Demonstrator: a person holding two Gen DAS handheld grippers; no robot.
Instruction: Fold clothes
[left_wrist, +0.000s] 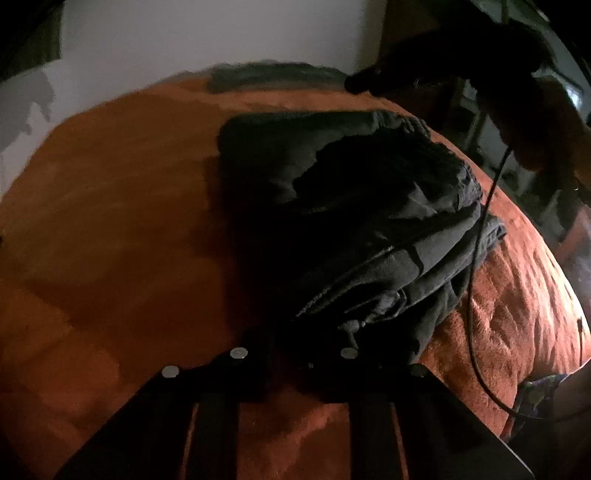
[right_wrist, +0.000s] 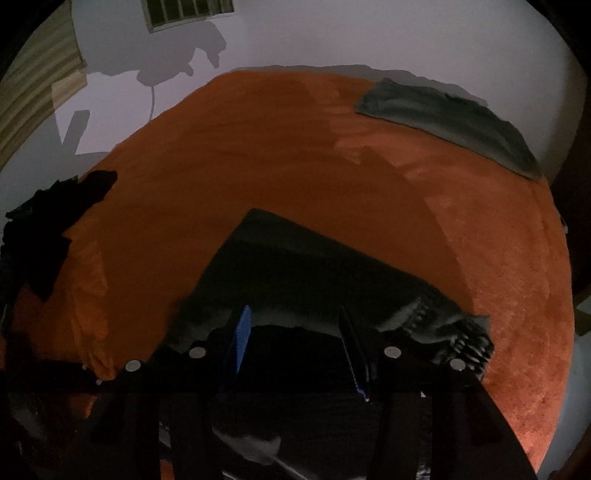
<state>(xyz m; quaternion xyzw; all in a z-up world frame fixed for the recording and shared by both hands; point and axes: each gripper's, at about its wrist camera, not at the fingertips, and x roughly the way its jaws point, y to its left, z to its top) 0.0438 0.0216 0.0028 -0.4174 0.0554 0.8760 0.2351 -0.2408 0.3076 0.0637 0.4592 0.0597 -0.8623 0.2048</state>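
A dark grey garment (left_wrist: 369, 206), heavy cotton with a ribbed waistband, lies folded on a bed's fuzzy orange blanket (left_wrist: 110, 206); the left gripper (left_wrist: 295, 369) has its jaws pinched together on the garment's crumpled near edge; the right gripper (right_wrist: 295, 354), blue-padded, hangs over the same cloth with jaws apart, gripping nothing; another grey folded piece (right_wrist: 450, 122) lies by the wall.

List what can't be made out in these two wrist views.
- Left claw, left view: fingertips lost in deep shadow against the dark garment; whether they pinch cloth is unclear.
- Right claw, right view: fingers apart over the garment; the cloth under them is black shadow.
- Dark pile, right view: cut by the left edge, too dim to identify.
- Person's arm, left view: silhouette only, cut off at the edge.
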